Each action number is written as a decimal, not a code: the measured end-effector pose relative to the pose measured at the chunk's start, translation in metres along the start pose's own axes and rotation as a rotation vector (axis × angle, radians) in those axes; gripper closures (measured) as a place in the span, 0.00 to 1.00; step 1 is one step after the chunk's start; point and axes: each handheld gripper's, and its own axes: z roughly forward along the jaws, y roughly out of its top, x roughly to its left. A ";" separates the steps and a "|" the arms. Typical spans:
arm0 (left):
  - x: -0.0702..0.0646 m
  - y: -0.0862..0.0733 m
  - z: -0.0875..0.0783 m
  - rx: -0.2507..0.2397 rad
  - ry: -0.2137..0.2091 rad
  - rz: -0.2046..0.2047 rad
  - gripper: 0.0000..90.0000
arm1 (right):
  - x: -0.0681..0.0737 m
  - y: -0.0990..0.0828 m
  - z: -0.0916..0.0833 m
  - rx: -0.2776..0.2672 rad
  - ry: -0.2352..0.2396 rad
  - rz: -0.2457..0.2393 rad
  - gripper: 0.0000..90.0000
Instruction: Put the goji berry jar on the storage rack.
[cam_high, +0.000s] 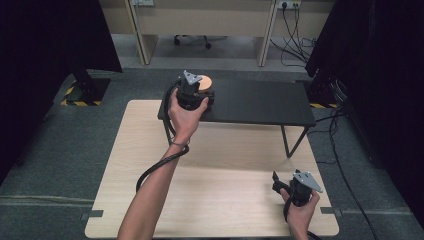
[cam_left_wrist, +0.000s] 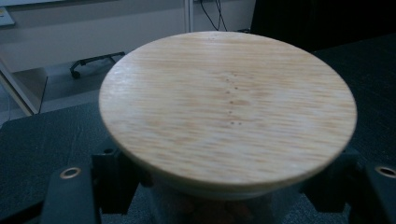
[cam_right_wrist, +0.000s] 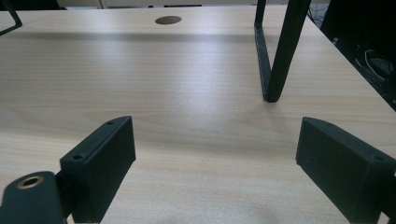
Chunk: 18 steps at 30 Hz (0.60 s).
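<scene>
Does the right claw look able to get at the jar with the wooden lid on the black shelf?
Probably not yet: the left claw is closed on the jar, and the right claw hangs open low over the table.

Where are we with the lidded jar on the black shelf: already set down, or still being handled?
Looks done: the jar with the wooden lid is up at the black shelf, at its left end. In hand: the left gripper is shut on the jar below the lid. Left: opening the fingers and backing off. The right gripper rests open over the light table.

Grey carpet (cam_high: 60, 150), black curtains (cam_high: 45, 40)
</scene>
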 end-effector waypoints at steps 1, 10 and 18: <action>0.000 0.000 0.000 0.000 -0.001 -0.001 0.28 | 0.000 0.000 0.000 -0.001 0.000 0.001 0.13; -0.015 -0.012 -0.017 -0.066 0.068 0.043 0.04 | -0.001 0.000 0.000 0.000 0.003 0.006 0.13; -0.019 -0.011 -0.043 -0.079 0.043 0.064 0.03 | -0.002 0.000 0.000 -0.002 0.002 0.013 0.13</action>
